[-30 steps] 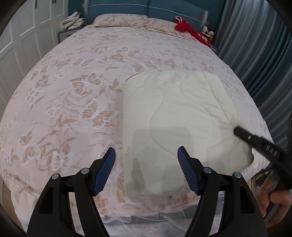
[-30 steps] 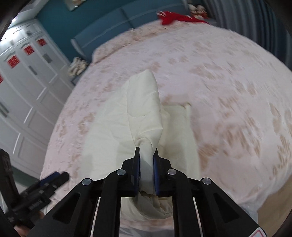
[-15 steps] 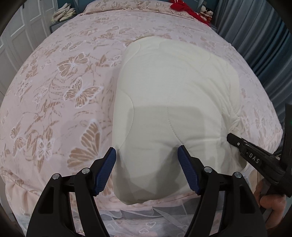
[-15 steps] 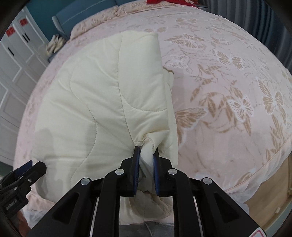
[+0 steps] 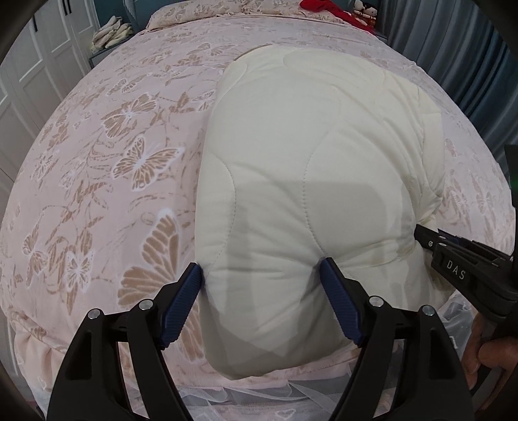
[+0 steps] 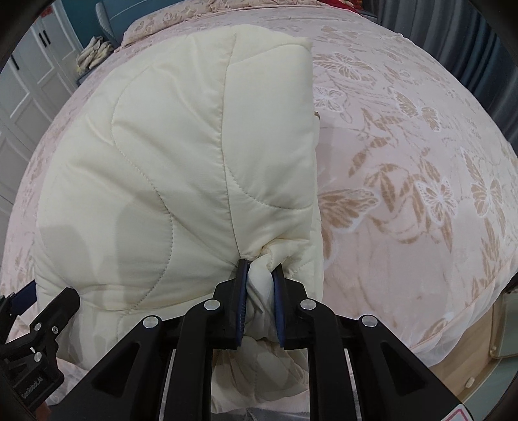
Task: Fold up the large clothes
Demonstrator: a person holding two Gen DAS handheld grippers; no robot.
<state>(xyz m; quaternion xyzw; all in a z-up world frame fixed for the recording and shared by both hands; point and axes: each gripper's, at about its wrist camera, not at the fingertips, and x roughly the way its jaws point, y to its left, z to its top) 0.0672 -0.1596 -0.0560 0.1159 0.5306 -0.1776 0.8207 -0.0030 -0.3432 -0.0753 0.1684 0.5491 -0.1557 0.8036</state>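
Bed (image 5: 106,181) fills both views: pink cover, tan butterfly print, white lace skirt at near edge. White panelled wardrobe (image 5: 29,64) left, grey-blue curtain (image 5: 459,55) right, red cloth (image 5: 327,8) by headboard. Cream quilted comforter (image 5: 307,181) lies folded near foot edge. Left gripper (image 5: 262,301) jaws spread, just been opening, straddling comforter's near corner. Right gripper (image 6: 260,298) clamps bunched comforter edge.

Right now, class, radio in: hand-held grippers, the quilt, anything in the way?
Left hand-held gripper open, jaws just widened, astride the cream quilt. Right hand-held gripper shut on its bunched corner. Quilt folded on the bed. Nothing blocking.
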